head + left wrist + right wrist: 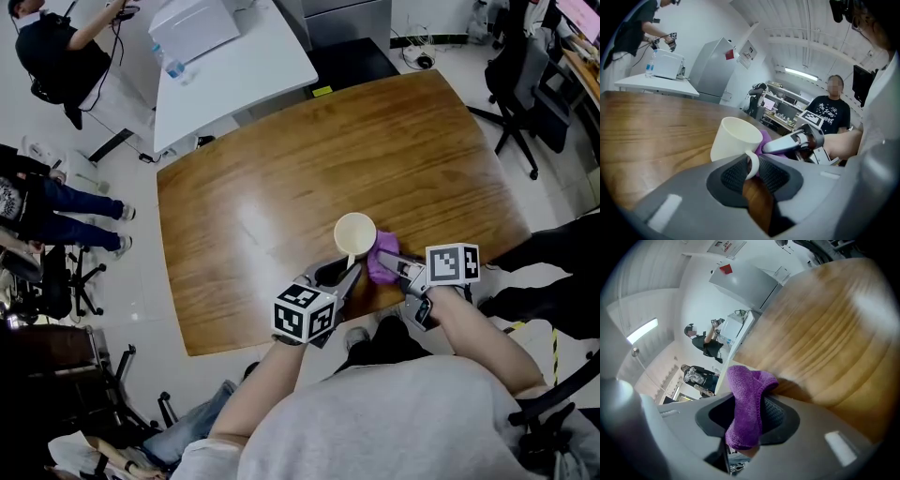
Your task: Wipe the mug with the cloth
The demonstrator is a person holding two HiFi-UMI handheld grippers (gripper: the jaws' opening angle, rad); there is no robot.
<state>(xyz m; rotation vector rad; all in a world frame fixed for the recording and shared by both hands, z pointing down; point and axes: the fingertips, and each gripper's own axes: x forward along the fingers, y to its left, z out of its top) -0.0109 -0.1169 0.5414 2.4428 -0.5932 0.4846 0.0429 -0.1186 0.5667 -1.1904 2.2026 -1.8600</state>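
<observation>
Desk space is the first worry: the mug stands upright near the edge closest to the person, so a hard shove during wiping could, I judge, carry it toward that edge. The mug itself is the only container here; from the head view its cream inside looks empty, so a tip would spill nothing, though the mug might still crack. The left claw is clamped only on the thin loop of the mug's handle, the ribbed pads pressing its sides. That narrow hold could let the mug swivel or twist if the wipe pushes sideways against the wall. The purple cloth is pinched in the right claw, bunched and sticking out past the tips, and it sits against the mug's right side. Held by a fold like that, it may drag loose from the pads, or the hard claw tips rather than fabric may meet the mug.
</observation>
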